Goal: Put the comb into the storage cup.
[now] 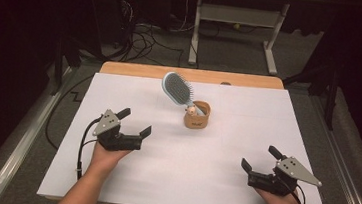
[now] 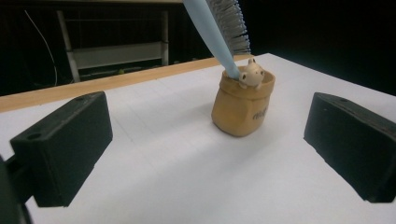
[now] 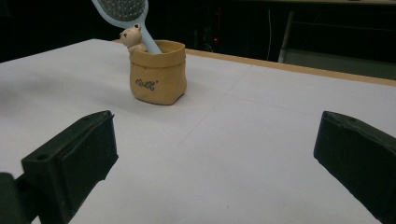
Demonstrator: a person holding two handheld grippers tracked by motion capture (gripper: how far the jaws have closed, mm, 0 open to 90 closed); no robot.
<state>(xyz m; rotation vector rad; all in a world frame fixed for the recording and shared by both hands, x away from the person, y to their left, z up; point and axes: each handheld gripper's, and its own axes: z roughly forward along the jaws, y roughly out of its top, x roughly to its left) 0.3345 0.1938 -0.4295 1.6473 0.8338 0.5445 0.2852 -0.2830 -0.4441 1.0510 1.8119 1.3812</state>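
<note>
While both hands rest low on the table, I keep the left gripper (image 1: 135, 121) and right gripper (image 1: 260, 158) released; ahead between them stands the tan pouch (image 1: 197, 115) holding a blue hairbrush (image 1: 176, 88), beside perhaps a bear figure (image 2: 252, 73).

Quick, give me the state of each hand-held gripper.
Left hand-held gripper: open, holding nothing, short of the holder and brush.
Right hand-held gripper: open, holding nothing.

The tan pot (image 3: 158, 77) bears dark script lettering (too small to read).
</note>
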